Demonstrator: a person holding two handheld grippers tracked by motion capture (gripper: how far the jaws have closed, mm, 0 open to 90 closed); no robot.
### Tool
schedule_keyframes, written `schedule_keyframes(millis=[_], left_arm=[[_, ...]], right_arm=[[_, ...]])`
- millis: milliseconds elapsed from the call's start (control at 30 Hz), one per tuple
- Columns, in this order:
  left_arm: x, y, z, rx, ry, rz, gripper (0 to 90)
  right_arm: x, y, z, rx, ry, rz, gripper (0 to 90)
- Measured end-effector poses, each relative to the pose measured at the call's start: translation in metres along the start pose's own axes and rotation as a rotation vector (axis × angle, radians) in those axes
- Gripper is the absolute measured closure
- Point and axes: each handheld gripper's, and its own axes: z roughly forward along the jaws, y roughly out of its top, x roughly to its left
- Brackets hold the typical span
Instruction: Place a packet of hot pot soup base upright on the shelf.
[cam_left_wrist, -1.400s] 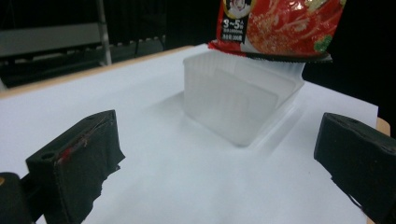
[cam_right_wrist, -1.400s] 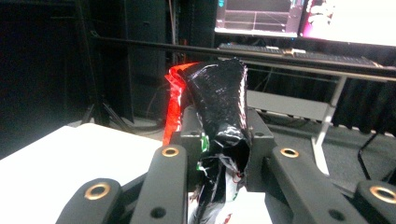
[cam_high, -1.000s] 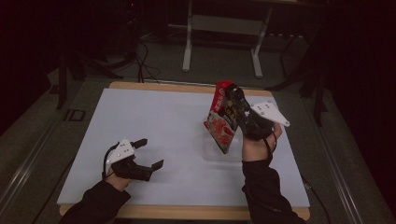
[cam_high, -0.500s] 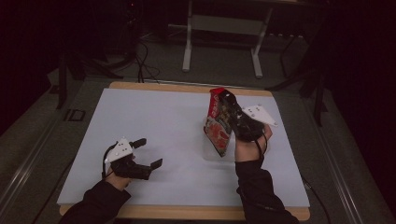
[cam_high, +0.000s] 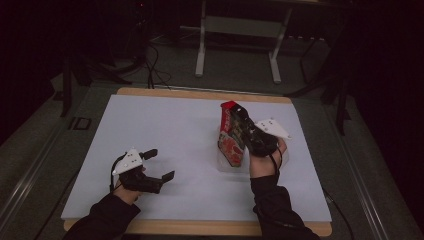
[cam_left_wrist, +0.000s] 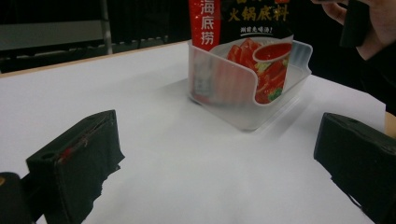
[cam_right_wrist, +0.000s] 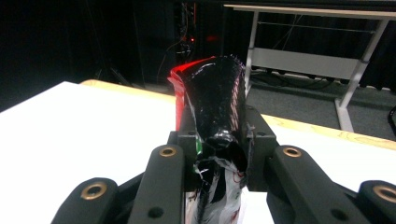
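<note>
A red and black food pouch (cam_high: 230, 136) with a picture of a red dish stands upright, its lower end inside a clear plastic bin (cam_high: 226, 163) on the white table top (cam_high: 165, 125). My right gripper (cam_high: 243, 129) is shut on the pouch's upper part; in the right gripper view the jaws pinch the crumpled black pouch (cam_right_wrist: 215, 100). My left gripper (cam_high: 160, 164) rests low on the table at the front left, jaws wide open with nothing between them. The left gripper view looks across at the bin (cam_left_wrist: 243, 109) with the pouch (cam_left_wrist: 254, 51) in it.
The white top has a wooden edge (cam_high: 200, 227) at the front and back. Behind the table stands a metal table frame (cam_high: 237, 25), and cables (cam_high: 150, 62) lie on the dark floor. Bare white surface lies between my two grippers.
My right hand has come down and slightly left with the pouch, bringing its lower end down into the clear bin. The left hand has stayed where it was.
</note>
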Motion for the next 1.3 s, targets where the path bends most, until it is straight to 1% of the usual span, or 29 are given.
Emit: schedule_keyframes(millis=[167, 300, 333, 400, 433, 500, 667, 700, 767, 800, 867, 900, 933, 967, 1033, 1067, 1100, 1167, 1233, 1300], left_arm=[[-0.001, 0.000, 0.001, 0.008, -0.002, 0.009, 1.0], [0.000, -0.001, 0.001, 0.011, -0.005, 0.006, 1.0], [0.000, 0.000, 0.001, 0.014, -0.007, 0.004, 1.0], [-0.001, 0.000, 0.001, 0.014, -0.010, 0.012, 1.0], [-0.001, 0.000, 0.001, 0.014, -0.010, 0.012, 1.0], [-0.002, 0.000, 0.001, 0.011, -0.011, 0.011, 1.0], [-0.001, 0.000, 0.001, 0.011, -0.009, 0.010, 1.0], [0.000, 0.000, 0.000, 0.010, -0.008, 0.008, 1.0], [0.000, 0.000, 0.000, 0.006, -0.008, 0.004, 0.9], [0.001, 0.000, 0.000, 0.004, -0.006, 0.004, 1.0], [0.001, 0.000, 0.000, 0.004, -0.006, 0.005, 1.0], [0.001, 0.000, 0.000, 0.003, -0.003, 0.007, 1.0], [0.001, 0.000, 0.000, 0.003, -0.005, 0.008, 1.0], [0.001, -0.001, 0.000, 0.003, -0.006, 0.008, 1.0], [0.001, -0.001, 0.000, 0.001, -0.016, 0.013, 1.0], [0.000, -0.001, 0.000, 0.000, -0.022, 0.015, 1.0], [0.000, -0.002, 0.000, -0.002, -0.029, 0.017, 0.9], [0.000, -0.002, 0.001, -0.001, -0.034, 0.018, 1.0], [-0.001, -0.002, 0.001, 0.000, -0.036, 0.016, 1.0], [-0.001, -0.002, 0.001, 0.001, -0.039, 0.017, 1.0]], right_arm=[[-0.002, -0.007, -0.007, 0.001, 0.008, 0.018, 73.0], [-0.003, -0.017, -0.016, 0.000, 0.011, 0.008, 73.0], [-0.003, -0.019, -0.018, 0.000, 0.015, 0.012, 72.9], [-0.003, -0.022, -0.022, 0.001, 0.029, 0.008, 72.6], [-0.003, -0.022, -0.022, 0.001, 0.029, 0.008, 72.6], [-0.002, -0.024, -0.023, 0.008, 0.044, 0.003, 72.0], [-0.003, -0.023, -0.022, 0.019, 0.049, 0.004, 70.2], [-0.006, -0.021, -0.020, 0.038, 0.065, 0.001, 61.9], [-0.008, -0.019, -0.021, 0.024, 0.066, -0.009, 54.2], [-0.009, -0.017, -0.021, 0.034, 0.069, -0.025, 53.3], [-0.009, -0.015, -0.022, 0.041, 0.071, -0.027, 52.0], [-0.012, -0.008, -0.026, 0.025, 0.079, -0.018, 45.0], [-0.014, -0.006, -0.027, 0.015, 0.082, -0.008, 42.3], [-0.015, -0.002, -0.028, 0.009, 0.083, -0.009, 39.3], [-0.017, 0.004, -0.029, 0.014, 0.103, -0.009, 32.1], [-0.018, 0.008, -0.030, -0.004, 0.106, -0.013, 29.0], [-0.019, 0.011, -0.031, -0.002, 0.117, -0.017, 27.7], [-0.019, 0.018, -0.033, -0.014, 0.132, -0.019, 18.2], [-0.019, 0.026, -0.035, -0.018, 0.166, -0.015, 13.0], [-0.017, 0.032, -0.040, -0.043, 0.192, -0.014, 11.7]])
